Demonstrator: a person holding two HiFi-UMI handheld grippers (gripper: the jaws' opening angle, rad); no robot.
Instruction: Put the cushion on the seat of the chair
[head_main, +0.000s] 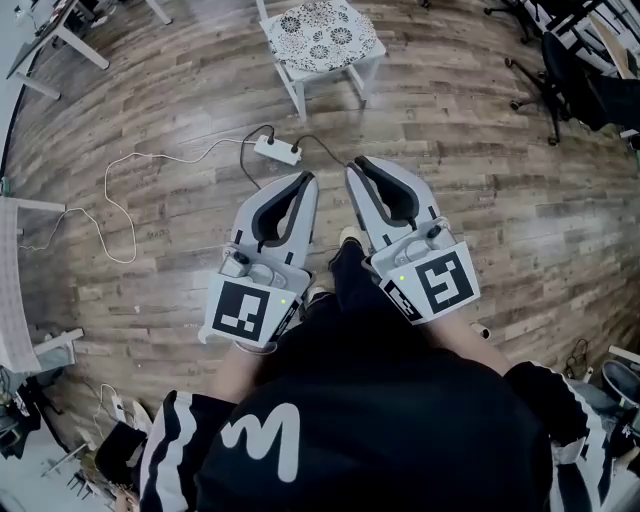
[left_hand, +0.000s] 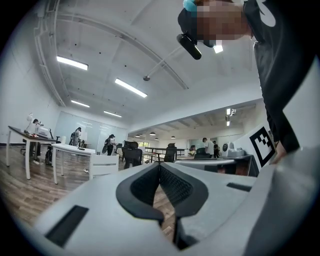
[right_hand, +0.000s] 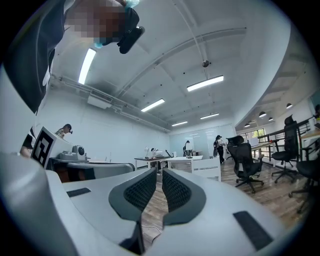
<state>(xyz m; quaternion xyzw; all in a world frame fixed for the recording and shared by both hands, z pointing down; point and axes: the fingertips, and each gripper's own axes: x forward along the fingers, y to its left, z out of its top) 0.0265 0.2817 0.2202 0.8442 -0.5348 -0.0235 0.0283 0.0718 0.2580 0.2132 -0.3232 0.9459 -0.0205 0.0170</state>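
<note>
Wooden floor (head_main: 480, 200) is stretching under both grippers, which are pointing level toward a white chair (head_main: 297, 98). The patterned cushion (head_main: 325, 33) is lying on its seat, well apart from them. The left gripper (head_main: 307, 180) is showing fingers closed tip to tip, empty. The right gripper (head_main: 355, 166) is showing fingers a narrow slit apart, also empty. A white power strip (head_main: 278, 150) is lying between grippers and chair.

Black top (head_main: 390, 420) with a white looping mark (head_main: 265, 440) at seven o'clock, black-and-white striped sleeves (head_main: 165, 455); left gripper (head_main: 305, 180) and right gripper (head_main: 355, 165): pale grey shells, black ribbed pads (left_hand: 177, 187), a black-and-white marker cube (head_main: 243, 310) each
</note>
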